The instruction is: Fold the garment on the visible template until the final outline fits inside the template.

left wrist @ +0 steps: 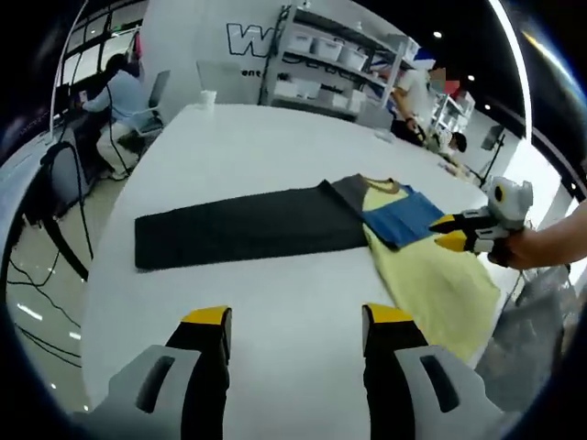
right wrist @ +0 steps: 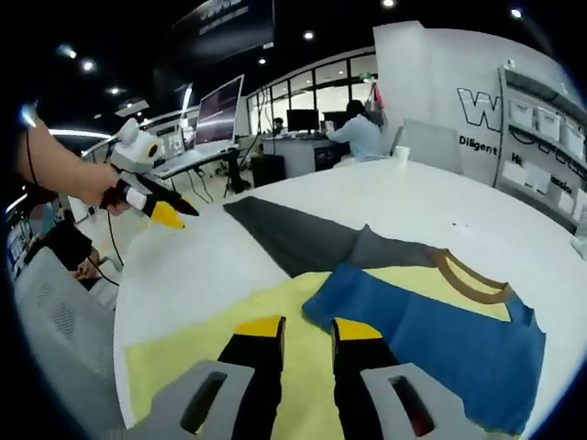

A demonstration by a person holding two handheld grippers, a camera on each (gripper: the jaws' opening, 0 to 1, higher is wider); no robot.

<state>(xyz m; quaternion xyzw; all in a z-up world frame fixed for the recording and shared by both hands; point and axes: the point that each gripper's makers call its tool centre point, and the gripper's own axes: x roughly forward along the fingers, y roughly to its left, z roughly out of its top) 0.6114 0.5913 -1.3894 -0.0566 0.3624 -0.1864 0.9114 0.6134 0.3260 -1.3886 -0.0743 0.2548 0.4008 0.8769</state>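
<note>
At the bottom of the left gripper view, the left gripper (left wrist: 296, 316) hangs over the white worktop (left wrist: 275, 137) with its jaws wide apart and nothing in them. Past it lies the dark template (left wrist: 238, 225), flat on the worktop. The yellow and blue garment (left wrist: 431, 266) lies at its end, part on it. In the right gripper view, the right gripper (right wrist: 298, 326) sits just above the garment, jaws a little apart, holding nothing. Far back, a person sits at a desk (right wrist: 353, 128).

Yellow-blue garment (right wrist: 422, 330), dark template (right wrist: 303, 236), white table (right wrist: 477, 220)
</note>
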